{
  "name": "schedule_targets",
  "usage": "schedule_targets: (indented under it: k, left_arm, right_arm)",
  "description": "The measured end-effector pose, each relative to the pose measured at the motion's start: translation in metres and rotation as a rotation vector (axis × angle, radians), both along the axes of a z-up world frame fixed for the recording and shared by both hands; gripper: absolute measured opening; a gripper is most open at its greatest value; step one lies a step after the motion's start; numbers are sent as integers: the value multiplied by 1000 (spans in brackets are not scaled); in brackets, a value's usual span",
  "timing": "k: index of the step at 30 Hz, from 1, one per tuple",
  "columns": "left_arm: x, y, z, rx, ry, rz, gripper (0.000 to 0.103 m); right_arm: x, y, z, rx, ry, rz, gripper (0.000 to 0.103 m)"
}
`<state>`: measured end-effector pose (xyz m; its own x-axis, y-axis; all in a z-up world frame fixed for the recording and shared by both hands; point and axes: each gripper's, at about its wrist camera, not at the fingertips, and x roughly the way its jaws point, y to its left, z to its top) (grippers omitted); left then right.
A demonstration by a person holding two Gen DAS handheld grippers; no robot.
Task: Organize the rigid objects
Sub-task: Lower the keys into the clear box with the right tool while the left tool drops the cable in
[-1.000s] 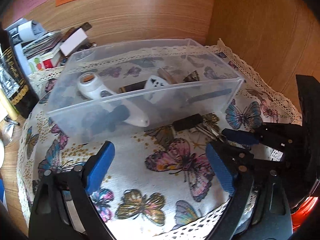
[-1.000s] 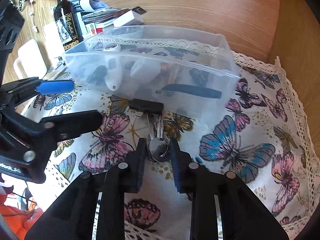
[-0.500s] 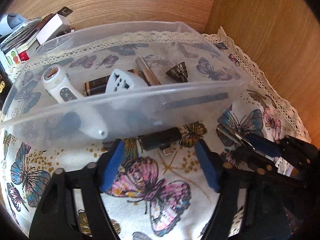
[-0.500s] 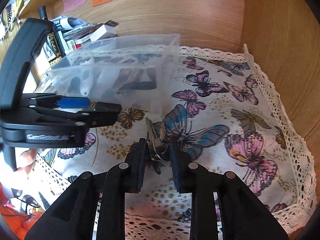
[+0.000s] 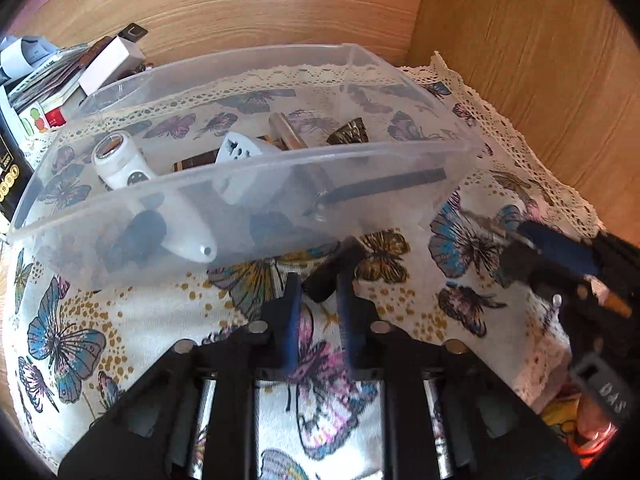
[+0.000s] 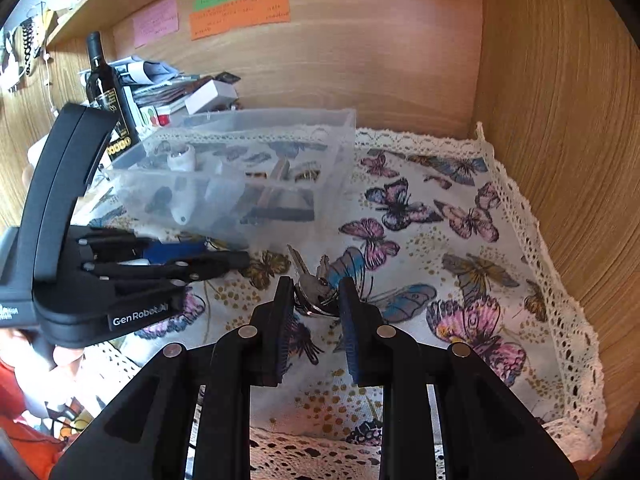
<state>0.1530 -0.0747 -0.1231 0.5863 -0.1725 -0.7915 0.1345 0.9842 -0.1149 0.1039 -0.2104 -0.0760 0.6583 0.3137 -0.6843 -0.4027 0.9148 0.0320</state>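
Note:
A clear plastic bin [image 5: 256, 184] stands on the butterfly cloth and holds a white handheld device [image 5: 132, 168], a white plug adapter [image 5: 240, 152], a metal tube and a black strip. My left gripper [image 5: 318, 296] is shut on a black fob [image 5: 334, 270] just in front of the bin's near wall. My right gripper [image 6: 312, 300] is shut on a bunch of metal keys [image 6: 314, 286], held over the cloth to the right of the bin [image 6: 256, 168]. The left gripper [image 6: 224, 262] shows in the right wrist view; the right gripper [image 5: 520, 248] shows in the left wrist view.
Wooden walls close the back and right sides. A dark bottle [image 6: 106, 92], papers and a white box [image 6: 210, 96] are stacked left of the bin. The butterfly cloth [image 6: 460, 240] with its lace edge covers the shelf.
My left gripper has closed from wide open onto the black fob. My right gripper, with the keys, has pulled back and right, away from the bin.

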Motion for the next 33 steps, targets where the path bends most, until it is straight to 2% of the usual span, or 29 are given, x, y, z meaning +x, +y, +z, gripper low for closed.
schedule_targets:
  k: [1, 3, 15, 16, 24, 26, 29, 33]
  left_arm:
    - [-3, 2, 2, -6, -6, -3, 9]
    - [-9, 5, 5, -3, -22, -9, 6]
    - [-33, 17, 32, -19, -109, -51, 4]
    - [-36, 18, 34, -16, -115, -52, 0]
    - [-55, 48, 44, -30, -120, 5, 0]
    - [-54, 53, 44, -60, -101, -7, 0]
    - [-52, 49, 39, -87, -66, -51, 9]
    - [-53, 28, 25, -40, -40, -119, 38]
  right_arm:
    - [-1, 1, 3, -1, -8, 0, 21]
    - [-4, 5, 8, -8, -26, 3, 21]
    - [-2, 17, 36, 15, -97, -5, 21]
    - [-1, 17, 38, 17, -104, -6, 21]
    - [6, 30, 57, 39, -168, 5, 21]
    - [9, 31, 60, 46, -177, 9, 21]
    - [12, 34, 63, 56, -178, 15, 21]
    - [15, 36, 64, 57, -177, 16, 21]
